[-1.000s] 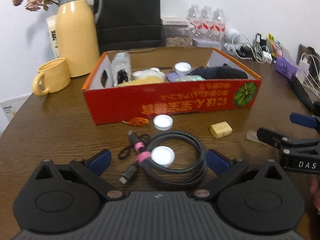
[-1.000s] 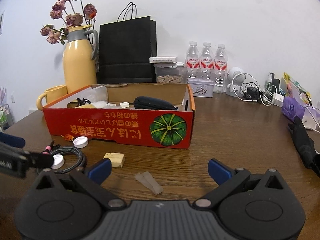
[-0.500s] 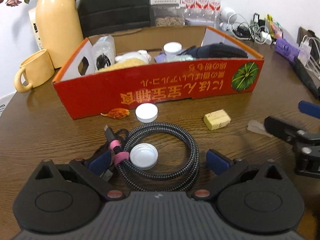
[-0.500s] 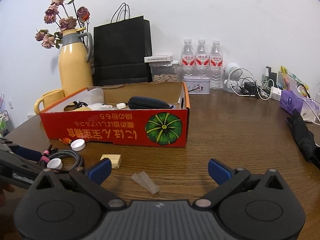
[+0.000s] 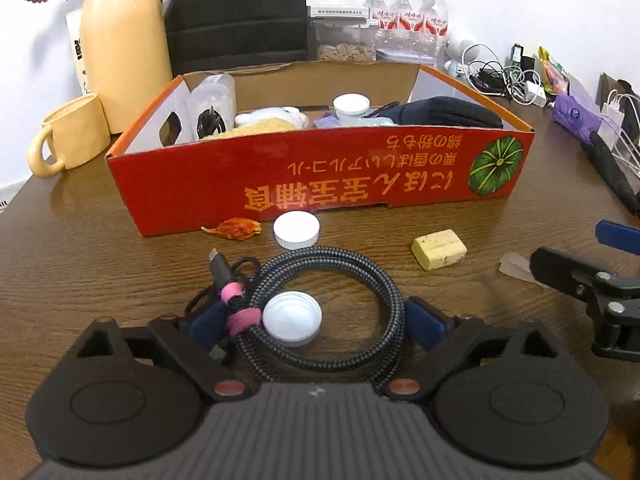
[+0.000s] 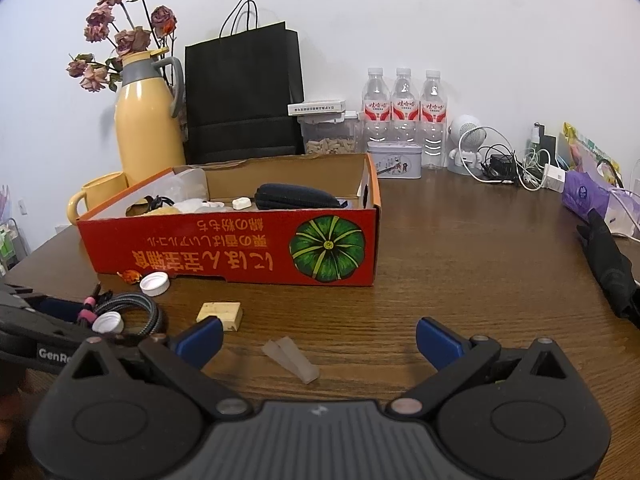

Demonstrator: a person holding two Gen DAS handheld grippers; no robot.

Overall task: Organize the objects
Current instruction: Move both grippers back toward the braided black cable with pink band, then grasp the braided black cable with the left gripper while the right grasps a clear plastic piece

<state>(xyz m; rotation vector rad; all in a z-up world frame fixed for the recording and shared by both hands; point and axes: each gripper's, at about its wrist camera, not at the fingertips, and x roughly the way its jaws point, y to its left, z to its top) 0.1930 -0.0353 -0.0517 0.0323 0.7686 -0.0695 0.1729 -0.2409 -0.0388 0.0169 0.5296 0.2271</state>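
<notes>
Left hand-held gripper [image 5: 312, 322] straddles coiled cable [image 5: 340, 312] on near tabletop [image 5: 100, 248], jaws closing, left pad contact hidden by cable; right hand-held gripper [image 6: 318, 338] wide, empty; box [image 5: 320, 184] contents partly hidden.

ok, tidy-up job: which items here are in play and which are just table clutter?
In play:
- coiled cable, between the closing fingers of the left tool
- bottle caps
- yellow block
- clear wedge
- red box

Clutter:
- thermos
- mug
- black bag
- water bottles
- chargers
</notes>
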